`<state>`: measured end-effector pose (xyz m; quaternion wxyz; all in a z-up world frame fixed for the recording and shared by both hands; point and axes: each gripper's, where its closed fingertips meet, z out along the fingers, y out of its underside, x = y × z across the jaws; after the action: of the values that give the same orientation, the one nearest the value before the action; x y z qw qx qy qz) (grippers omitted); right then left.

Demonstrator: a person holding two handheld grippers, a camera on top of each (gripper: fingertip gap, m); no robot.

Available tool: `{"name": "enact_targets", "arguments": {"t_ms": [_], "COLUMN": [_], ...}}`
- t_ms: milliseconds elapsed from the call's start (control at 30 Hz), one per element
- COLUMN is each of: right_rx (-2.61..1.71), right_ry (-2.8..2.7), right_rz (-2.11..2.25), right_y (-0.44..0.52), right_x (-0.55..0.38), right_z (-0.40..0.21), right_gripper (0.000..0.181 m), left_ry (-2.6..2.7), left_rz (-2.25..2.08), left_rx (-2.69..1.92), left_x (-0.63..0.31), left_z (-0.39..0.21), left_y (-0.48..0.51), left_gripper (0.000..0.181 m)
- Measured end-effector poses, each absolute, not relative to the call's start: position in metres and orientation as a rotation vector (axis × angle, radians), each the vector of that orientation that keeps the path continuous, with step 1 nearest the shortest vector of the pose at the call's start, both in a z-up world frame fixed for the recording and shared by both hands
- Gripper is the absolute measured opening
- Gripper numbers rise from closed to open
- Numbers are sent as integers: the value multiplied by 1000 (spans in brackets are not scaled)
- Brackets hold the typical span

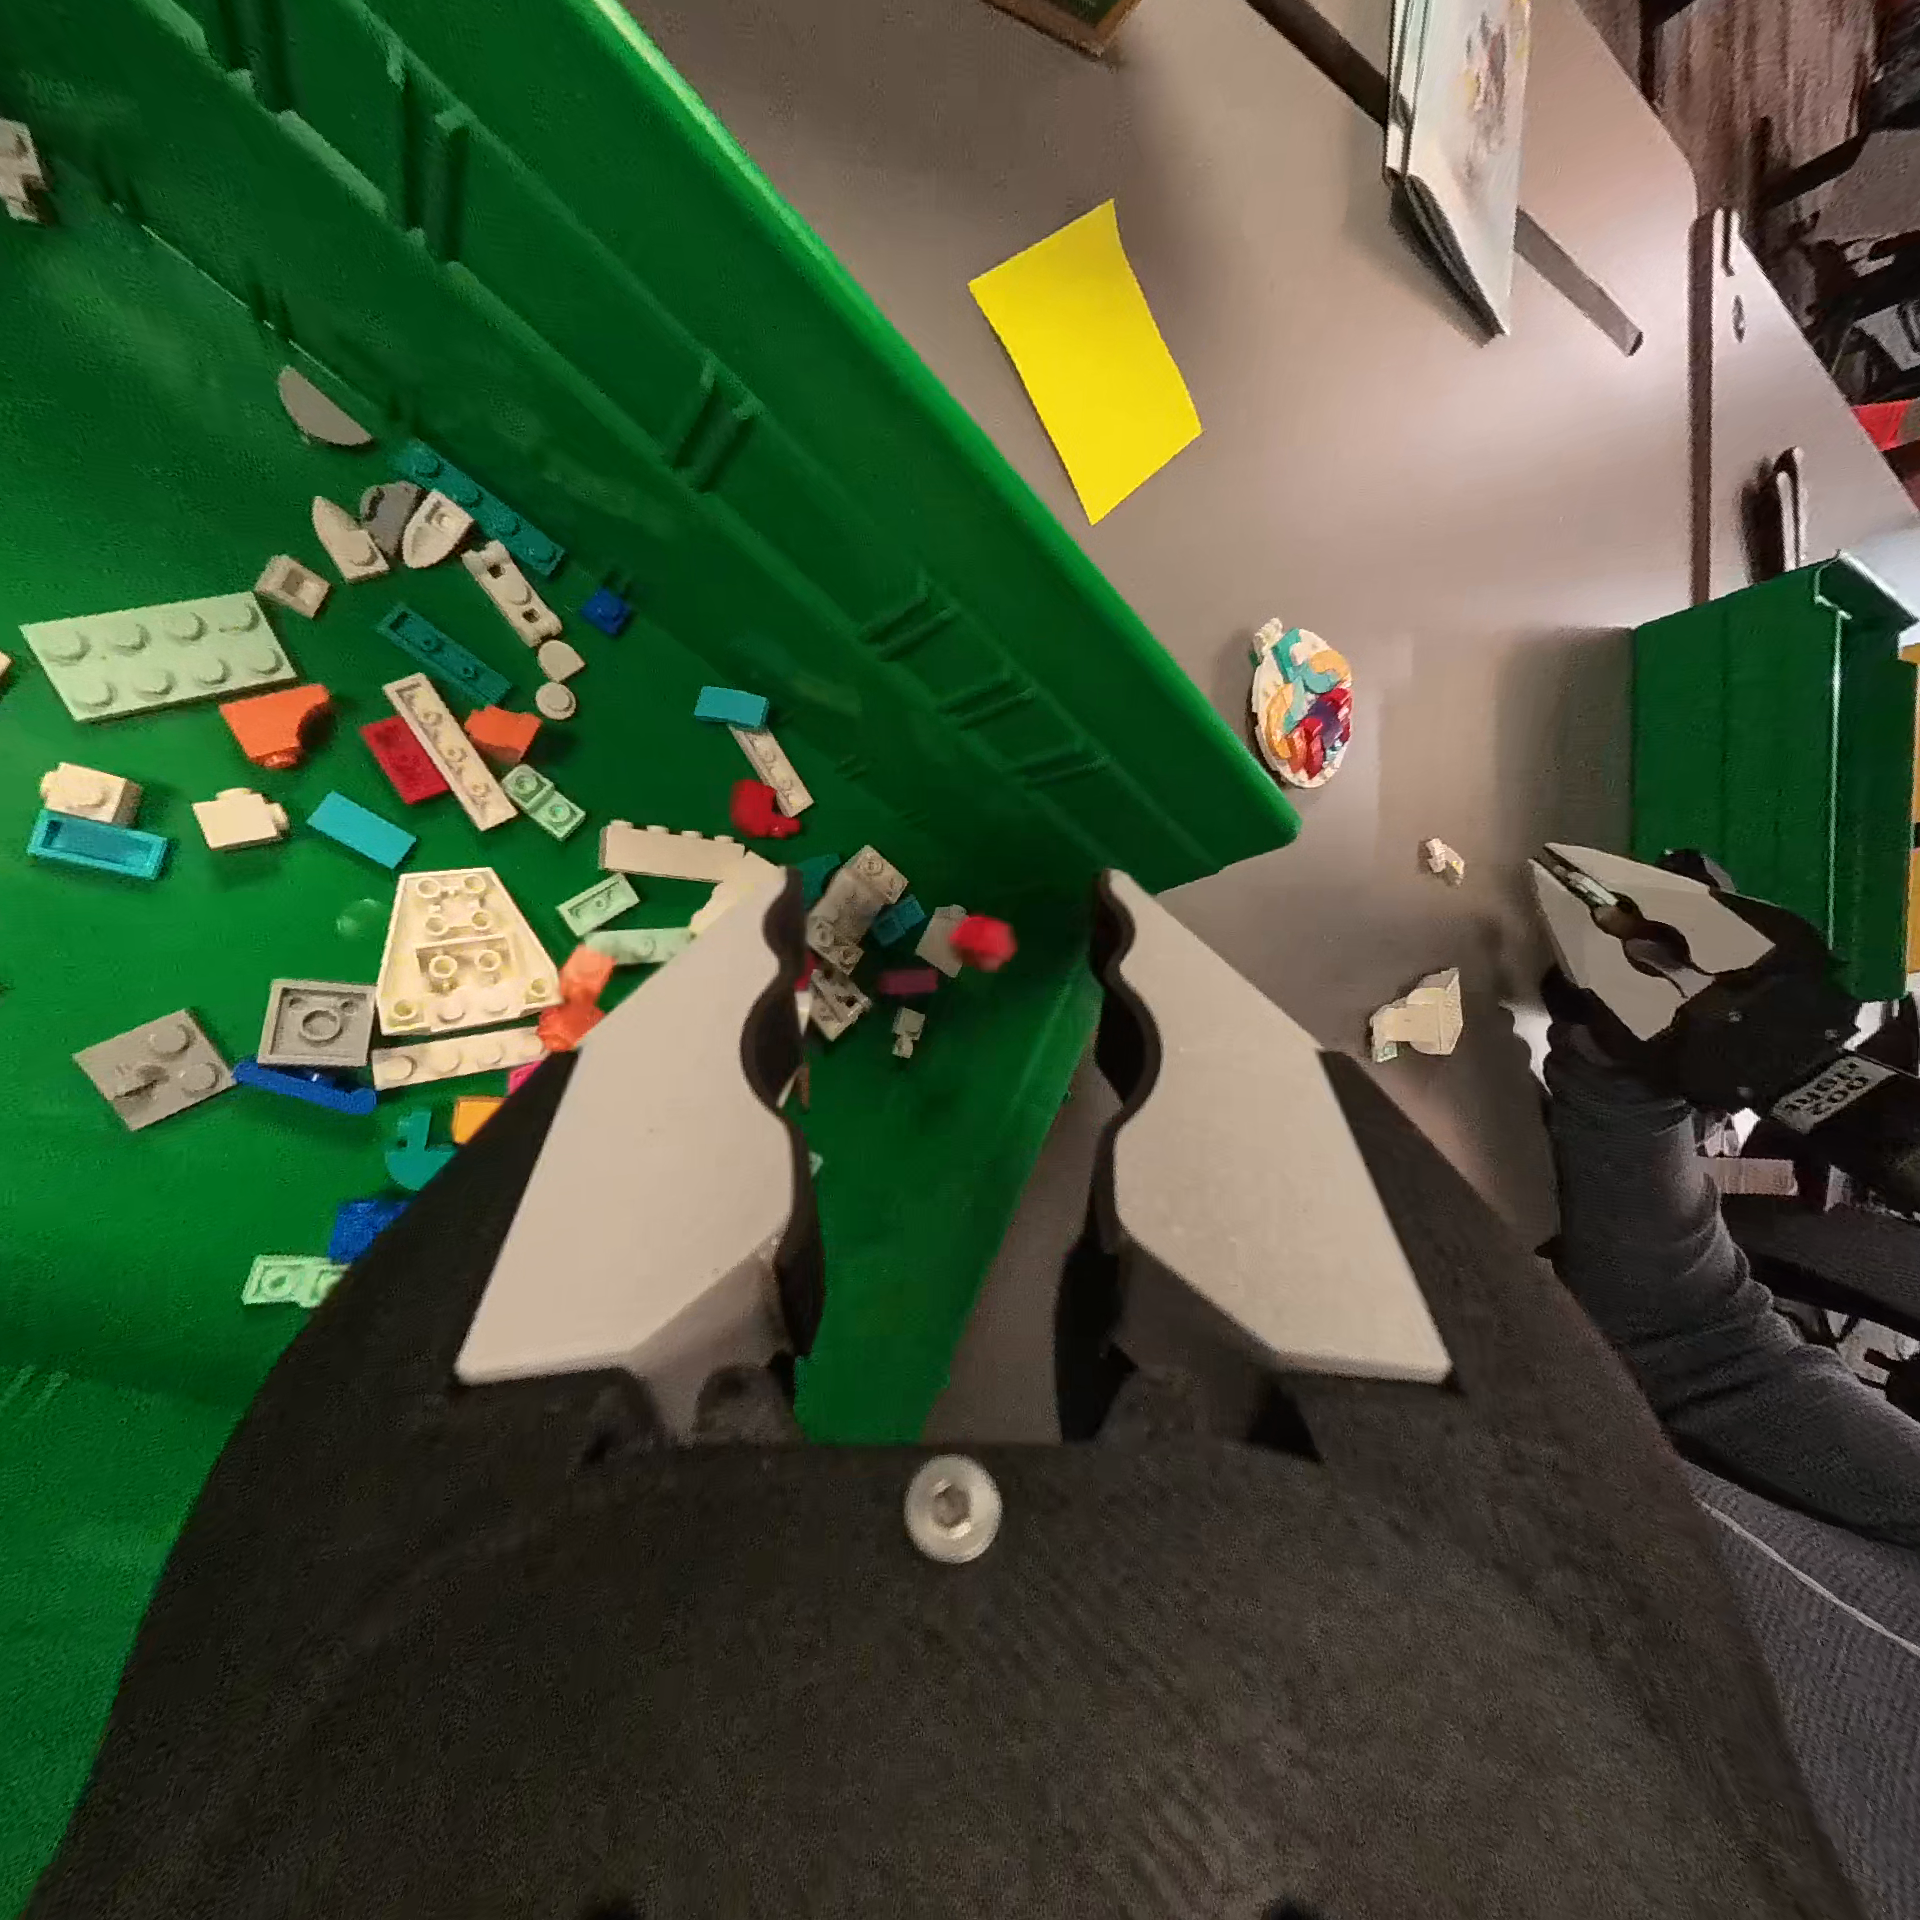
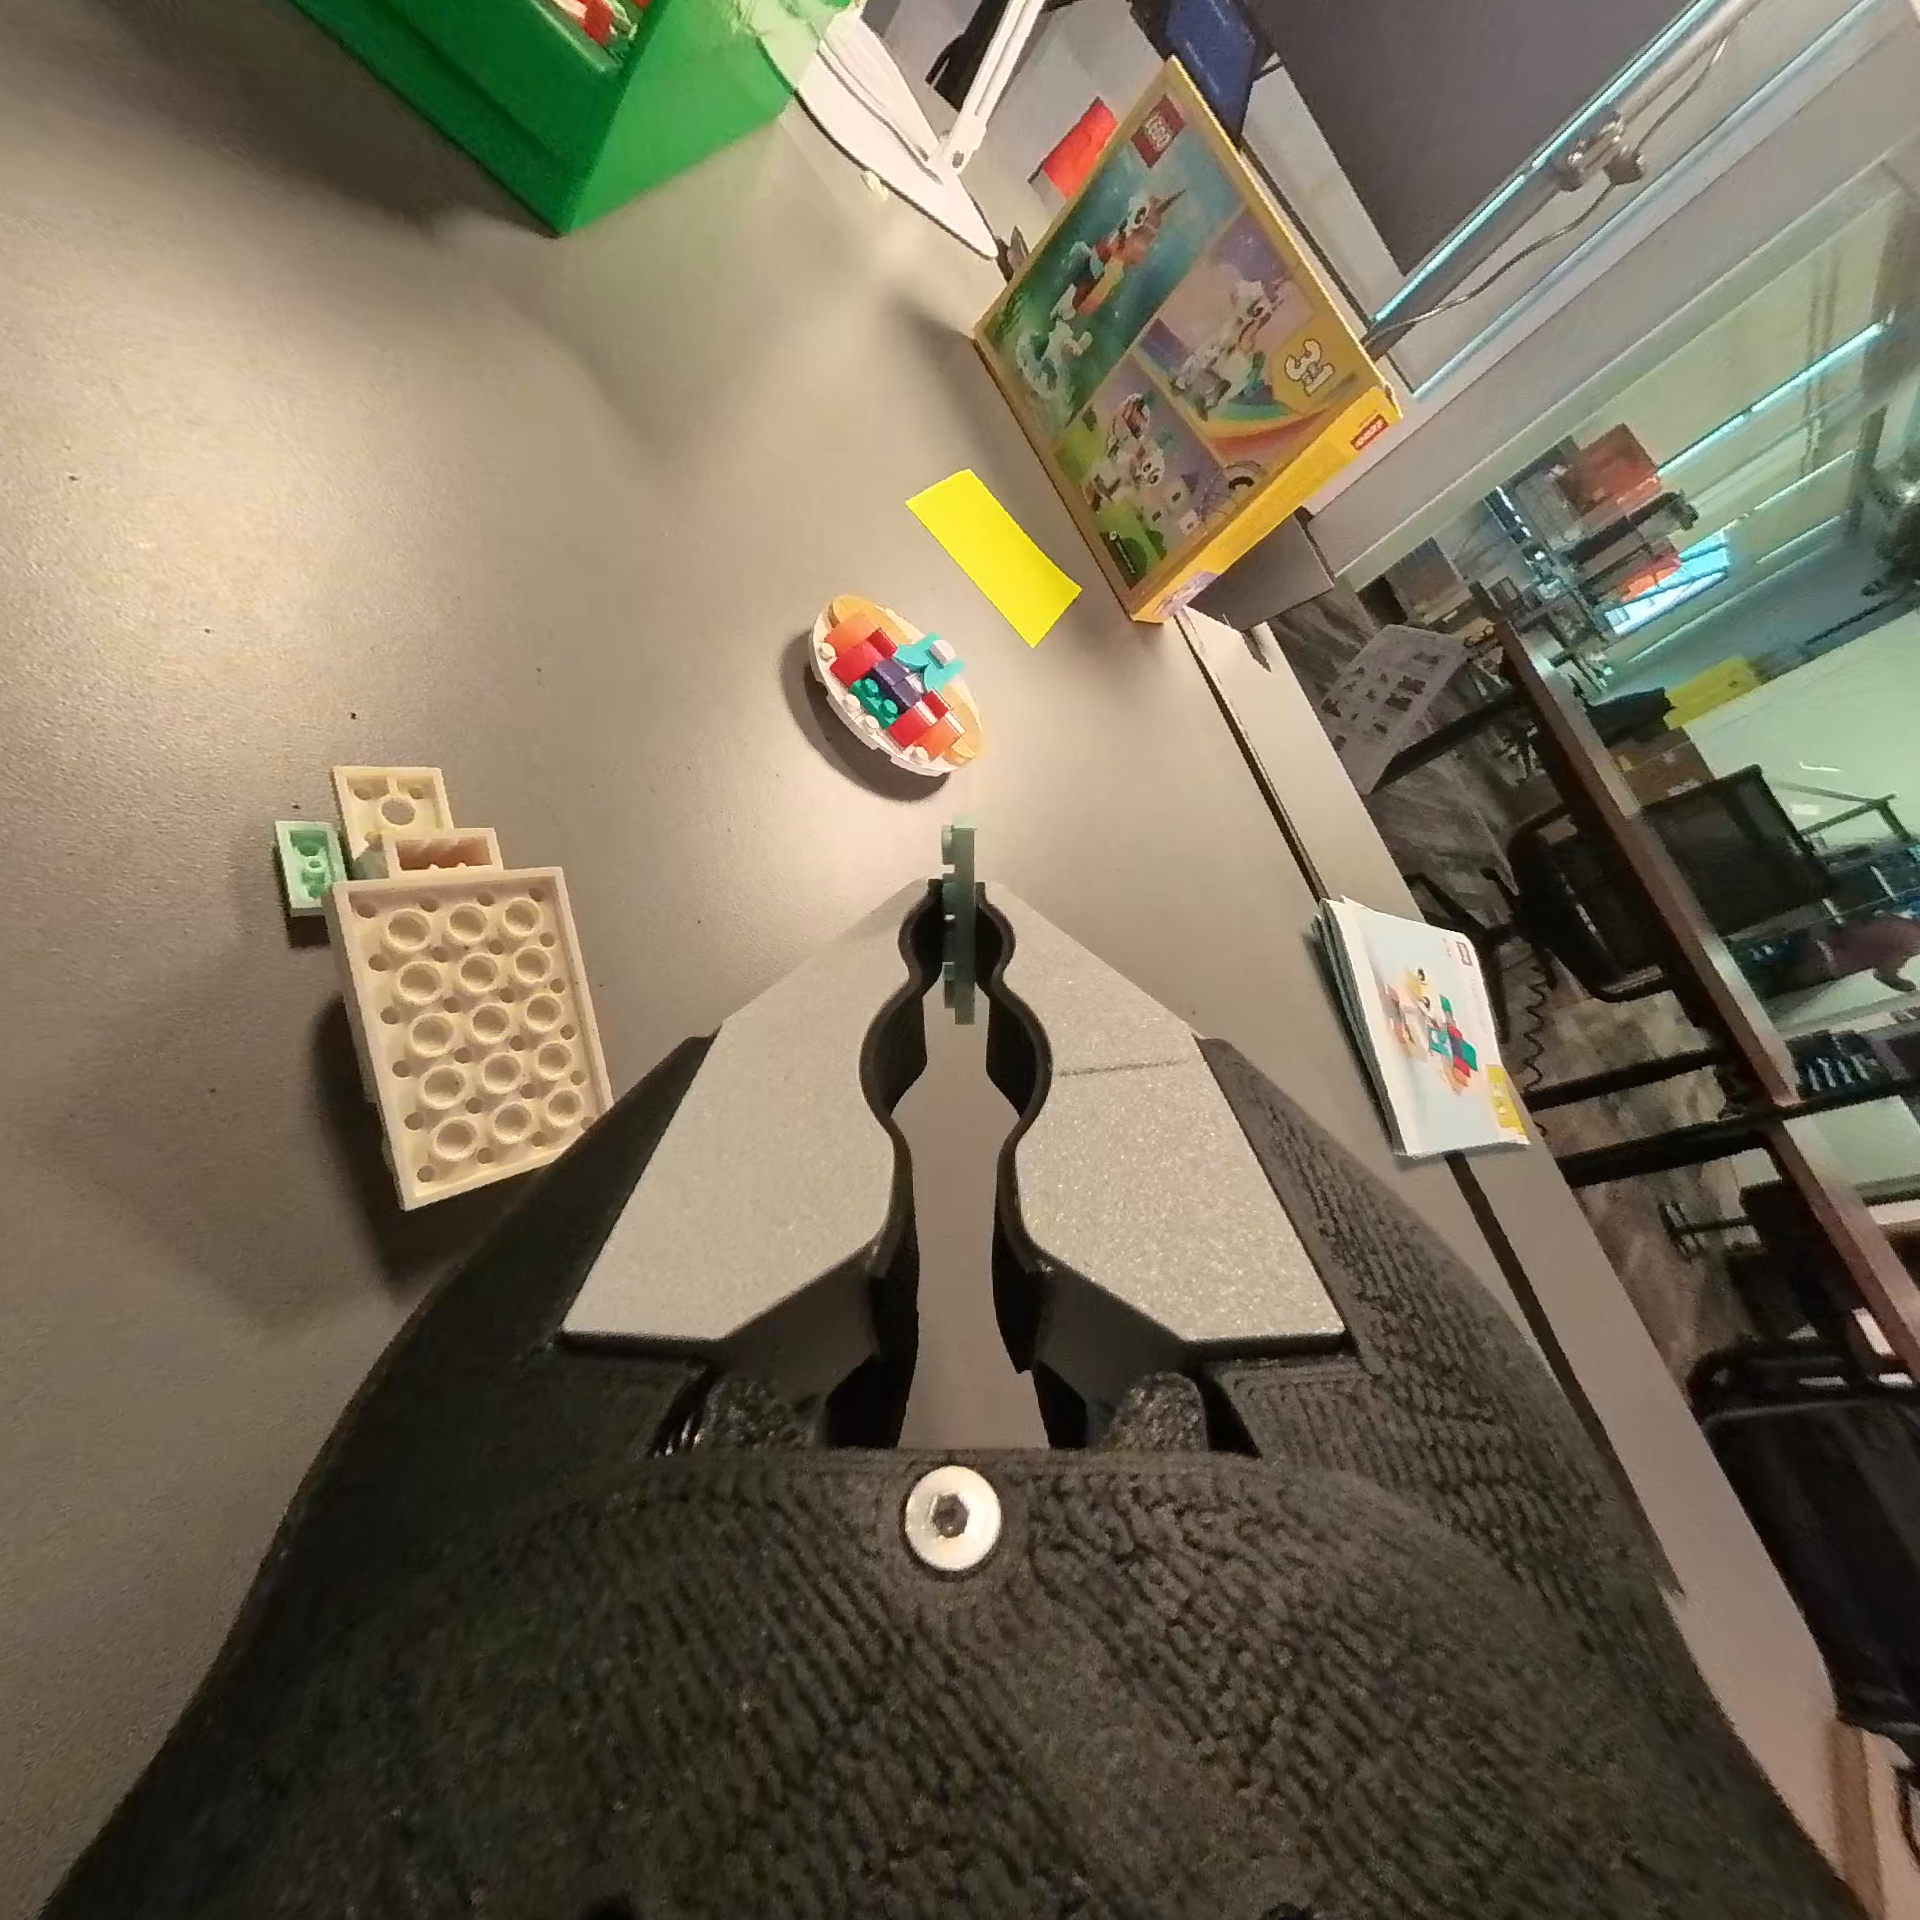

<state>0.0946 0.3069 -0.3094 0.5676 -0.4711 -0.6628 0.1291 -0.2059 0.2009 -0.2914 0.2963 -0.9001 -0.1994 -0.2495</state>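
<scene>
The left claw (image 1: 945,914) hangs open over the green plastic tray's rim (image 1: 935,1195); the right claw (image 2: 958,899), level above the grey bench (image 2: 416,520), pinches a thin green toy plate (image 2: 958,914).

Left claw (image 1: 940,914) and right claw (image 2: 956,894), textured black bodies, pale grey wavy-edged fingers, silver hex screw (image 2: 953,1529), grey sleeve (image 1: 1662,1278)

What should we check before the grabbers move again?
1. Right gripper shut on the thin green plate: ok.
2. Plate held edge-on, poking past the tips: ok.
3. Left gripper jaws apart, holding nothing: ok.
4. Left gripper sits over the green tray wall, beside the loose bricks: ok.
5. Colourful round build standing free on the grey table: ok.
6. How firmly the plate is gripped: cannot tell.
</scene>
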Motion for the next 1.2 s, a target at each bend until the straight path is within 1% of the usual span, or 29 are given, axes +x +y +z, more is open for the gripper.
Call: {"name": "enact_targets", "arguments": {"t_ms": [67,167,233,300,333,367,433,500,567,667,700,800,833,867,933,1000,1033,1067,1100,1133,1200], "right_rx": [-1110,-1101,-1010,-848,-766,-700,-629,-597,-550,-482,-468,-441,-438,-438,-436,-435,-434,-432,-431,-434,-433], "right_ry": [-1559,-1553,-1516,-1469,-1459,-1459,-1476,-1501,-1502,-1501,-1506,-1518,-1523,-1524,-1517,-1512,-1511,-1512,-1514,-1517,-1539], "right_rz": [307,313,334,324,295,255,183,155,129,66,50,25,24,23,17,11,10,12,14,8,-5], "right_y": [307,305,297,284,277,271,264,258,253,247,246,243,242,242,242,242,242,241,241,241,242], "right_x": [94,94,93,94,95,95,93,90,89,89,89,87,87,86,87,87,87,87,87,87,86], "right_z": [-310,-309,-295,-275,-268,-265,-266,-270,-269,-267,-268,-270,-271,-271,-270,-269,-269,-269,-269,-270,-274], "right_gripper": [2,1,1,2,2,2,2,2,2,2,2,2,2,1,1,1,1,1,1,1,2], "left_ry": [-519,-474,-297,-112,-9,104,304,472,578,642,615,536,544,543,530,510,497,496,504,508,523], "left_rz": [-682,-393,-539,-799,-859,-856,-765,-687,-590,-460,-444,-513,-558,-585,-550,-531,-533,-537,-539,-535,-520], "left_rx": [-2389,-2487,-2338,-2028,-1913,-1852,-1813,-1789,-1779,-1732,-1743,-1793,-1797,-1796,-1811,-1799,-1809,-1825,-1843,-1859,-1887], "left_x": [-202,-216,-177,-112,-82,-53,-1,48,82,109,112,117,119,120,115,112,111,111,112,112,113], "left_z": [-290,-300,-270,-217,-198,-189,-194,-208,-229,-248,-252,-259,-259,-259,-261,-258,-258,-260,-263,-267,-271], "left_y": [201,194,207,215,213,209,205,203,205,212,215,224,223,222,225,226,226,227,227,228,228], "left_gripper": [59,62,61,59,58,52,41,35,34,28,29,30,23,1,1,26,36,36,29,18,16]}}
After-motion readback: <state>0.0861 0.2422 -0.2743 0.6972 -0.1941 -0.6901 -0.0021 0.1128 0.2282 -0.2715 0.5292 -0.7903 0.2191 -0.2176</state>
